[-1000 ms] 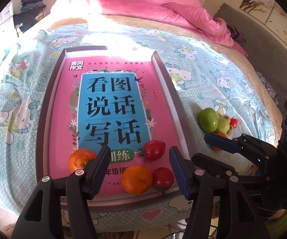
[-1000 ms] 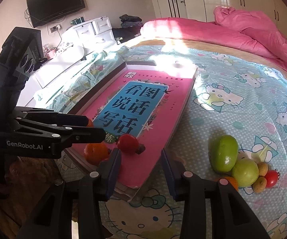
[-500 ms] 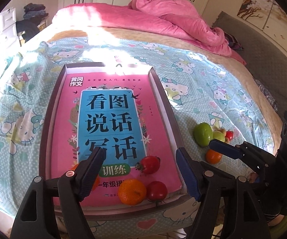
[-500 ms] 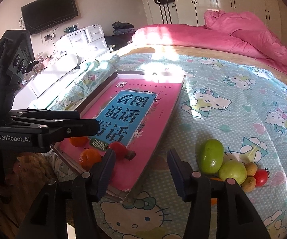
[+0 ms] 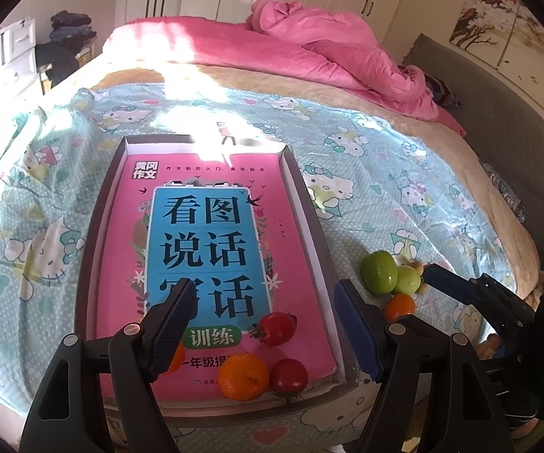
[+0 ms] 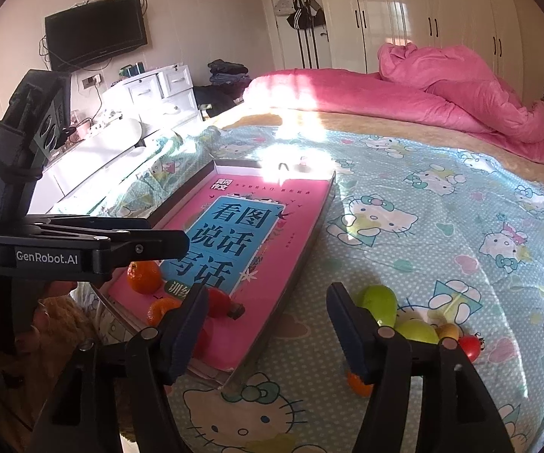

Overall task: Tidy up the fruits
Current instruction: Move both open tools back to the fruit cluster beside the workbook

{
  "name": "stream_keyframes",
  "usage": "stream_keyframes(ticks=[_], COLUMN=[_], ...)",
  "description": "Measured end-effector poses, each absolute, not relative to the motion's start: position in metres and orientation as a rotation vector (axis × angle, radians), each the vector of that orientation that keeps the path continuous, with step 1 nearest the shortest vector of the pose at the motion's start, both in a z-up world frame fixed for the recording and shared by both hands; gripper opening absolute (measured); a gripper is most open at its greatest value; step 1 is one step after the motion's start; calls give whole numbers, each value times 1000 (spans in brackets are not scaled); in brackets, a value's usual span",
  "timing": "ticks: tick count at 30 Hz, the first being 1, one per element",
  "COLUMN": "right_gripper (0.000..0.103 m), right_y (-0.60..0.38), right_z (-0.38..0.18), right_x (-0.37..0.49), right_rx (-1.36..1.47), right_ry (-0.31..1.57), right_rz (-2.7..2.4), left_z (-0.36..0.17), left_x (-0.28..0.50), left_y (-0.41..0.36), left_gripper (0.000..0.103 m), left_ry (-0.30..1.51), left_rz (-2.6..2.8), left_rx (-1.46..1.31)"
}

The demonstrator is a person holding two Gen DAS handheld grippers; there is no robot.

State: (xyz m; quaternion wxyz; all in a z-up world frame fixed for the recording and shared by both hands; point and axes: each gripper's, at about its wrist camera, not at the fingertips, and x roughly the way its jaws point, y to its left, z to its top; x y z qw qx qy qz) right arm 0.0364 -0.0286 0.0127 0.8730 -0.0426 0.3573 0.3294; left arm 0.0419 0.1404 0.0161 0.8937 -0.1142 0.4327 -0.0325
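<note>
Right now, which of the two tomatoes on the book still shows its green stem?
The farther tomato, just right of the green label on the book; its leafy stem points left. The nearer tomato, touching the orange, shows no such leafy stem.

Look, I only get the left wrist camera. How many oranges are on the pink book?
Observer: Two. The right wrist camera shows a whole second orange near the left edge of the pink book; your view hides most of it.
Operator: Is anything red in the fruit pile on the sheet?
Observer: Yes, a red tomato sits at the right end of the pile, past the green fruits.
Operator: What's on the wall over there?
Observer: A dark TV, switched off.
</note>
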Motion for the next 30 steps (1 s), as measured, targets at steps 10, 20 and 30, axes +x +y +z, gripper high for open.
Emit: stream_keyframes(ticks=[10, 20, 30], right_gripper=[68, 74, 74], right_y=[-50, -85, -116], right_z=[21, 27, 29], right_x=[37, 42, 43], right_rx=[-63, -1, 37], right_ry=[724, 705, 701], right_rz=[637, 537, 460], left_z=[19, 17, 14], left_x=[44, 48, 54], left_y=[123, 93, 77], left_gripper=[77, 77, 77], left_ry=[887, 891, 902], left_rz=[-81, -132, -151], left_rx=[-193, -148, -136])
